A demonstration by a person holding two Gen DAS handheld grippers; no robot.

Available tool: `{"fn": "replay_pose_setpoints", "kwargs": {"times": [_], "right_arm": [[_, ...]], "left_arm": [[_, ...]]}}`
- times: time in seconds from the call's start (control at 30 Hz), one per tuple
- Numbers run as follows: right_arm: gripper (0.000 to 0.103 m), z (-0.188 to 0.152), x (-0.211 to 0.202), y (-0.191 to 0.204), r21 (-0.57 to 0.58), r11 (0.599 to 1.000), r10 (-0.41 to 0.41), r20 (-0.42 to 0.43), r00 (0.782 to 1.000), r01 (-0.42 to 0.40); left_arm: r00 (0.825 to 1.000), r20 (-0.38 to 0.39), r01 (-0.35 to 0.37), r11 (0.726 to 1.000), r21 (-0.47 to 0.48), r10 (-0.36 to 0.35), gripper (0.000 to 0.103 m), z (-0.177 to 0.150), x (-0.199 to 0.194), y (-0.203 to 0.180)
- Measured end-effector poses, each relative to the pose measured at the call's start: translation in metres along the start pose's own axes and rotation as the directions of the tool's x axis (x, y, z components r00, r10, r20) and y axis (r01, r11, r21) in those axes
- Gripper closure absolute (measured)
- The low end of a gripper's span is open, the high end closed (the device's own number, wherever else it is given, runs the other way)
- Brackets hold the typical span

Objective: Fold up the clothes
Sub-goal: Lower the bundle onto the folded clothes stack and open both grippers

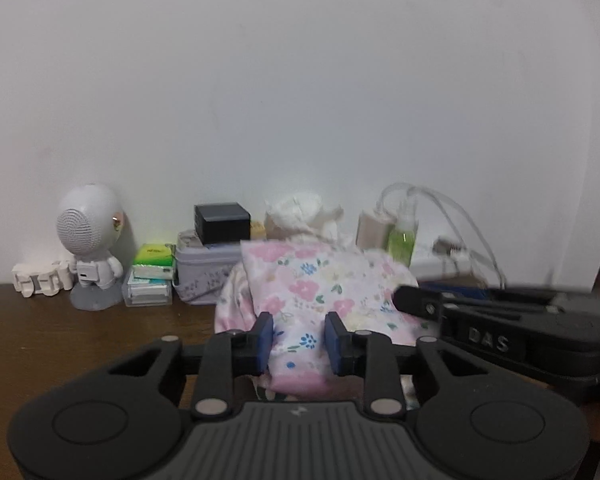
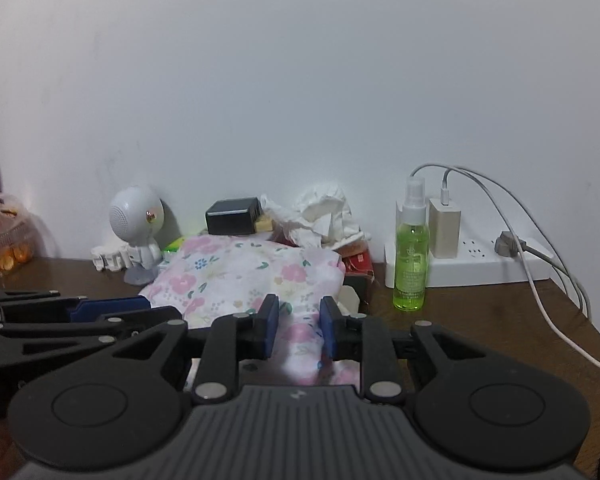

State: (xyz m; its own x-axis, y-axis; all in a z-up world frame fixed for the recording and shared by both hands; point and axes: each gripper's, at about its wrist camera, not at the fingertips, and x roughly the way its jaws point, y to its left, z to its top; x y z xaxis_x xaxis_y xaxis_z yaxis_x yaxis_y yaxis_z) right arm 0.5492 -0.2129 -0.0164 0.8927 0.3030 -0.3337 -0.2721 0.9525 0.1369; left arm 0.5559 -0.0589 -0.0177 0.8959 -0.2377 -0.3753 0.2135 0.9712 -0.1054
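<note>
The floral garment [image 1: 312,300], white cloth printed with pink and blue flowers, lies bunched on the brown table [image 1: 80,328] just in front of the black box [image 1: 222,223], its pink hem running between the parted pads of the left gripper [image 1: 299,342], and the right gripper [image 2: 299,330] likewise straddles a fold, though whether either pinches it I cannot tell.

Left gripper [image 1: 299,340] and right gripper [image 2: 299,330] side by side, pointing slightly downward, blue pads parted on each, cloth lying between both pairs of pads.
</note>
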Motion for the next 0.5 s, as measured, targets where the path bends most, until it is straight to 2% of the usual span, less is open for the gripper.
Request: {"fn": "replay_pose_setpoints", "kwargs": {"times": [0.03,0.07,0.1,0.17,0.23,0.3,0.37,0.4,0.43,0.5], "right_arm": [[0.072,0.001,-0.004,-0.001,0.013,1.000,0.009,0.018,1.000,-0.009],[0.067,0.002,-0.011,-0.003,0.026,1.000,0.014,0.047,0.999,-0.015],[0.056,0.002,-0.020,-0.003,0.036,0.999,0.019,0.080,0.997,-0.022],[0.048,0.004,-0.038,-0.002,0.040,0.998,0.036,0.128,0.991,-0.041],[0.032,0.003,-0.054,0.002,0.027,0.998,0.047,0.152,0.987,-0.052],[0.019,0.000,-0.071,0.008,0.003,0.999,0.046,0.171,0.984,-0.047],[0.013,-0.006,-0.086,0.013,-0.018,0.999,0.047,0.172,0.984,-0.045],[0.004,-0.009,-0.094,0.016,-0.029,0.999,0.048,0.171,0.984,-0.044],[0.000,-0.012,-0.101,0.018,-0.034,0.998,0.050,0.169,0.984,-0.045],[0.000,-0.019,-0.116,0.022,-0.039,0.998,0.056,0.161,0.985,-0.050]], "left_arm": [[1.000,0.017,0.004,1.000,-0.025,-0.003,0.058,0.002,-0.004,0.004],[0.999,0.037,0.005,0.999,-0.045,-0.003,0.044,0.003,-0.011,0.007],[0.998,0.058,0.003,0.998,-0.060,0.001,0.034,0.004,-0.019,0.010],[0.997,0.083,-0.006,0.998,-0.057,0.011,0.029,0.005,-0.035,0.012],[0.996,0.093,-0.009,0.999,-0.038,0.013,0.016,0.004,-0.052,0.011],[0.994,0.102,-0.021,0.999,-0.027,0.024,0.008,-0.002,-0.070,0.009],[0.993,0.107,-0.044,0.999,-0.007,0.044,0.004,-0.012,-0.089,0.006],[0.992,0.110,-0.056,0.998,0.004,0.055,0.000,-0.017,-0.098,0.004],[0.991,0.112,-0.069,0.998,0.015,0.066,0.000,-0.022,-0.107,0.002],[0.989,0.110,-0.101,0.994,0.027,0.098,0.000,-0.033,-0.125,-0.002]]}}
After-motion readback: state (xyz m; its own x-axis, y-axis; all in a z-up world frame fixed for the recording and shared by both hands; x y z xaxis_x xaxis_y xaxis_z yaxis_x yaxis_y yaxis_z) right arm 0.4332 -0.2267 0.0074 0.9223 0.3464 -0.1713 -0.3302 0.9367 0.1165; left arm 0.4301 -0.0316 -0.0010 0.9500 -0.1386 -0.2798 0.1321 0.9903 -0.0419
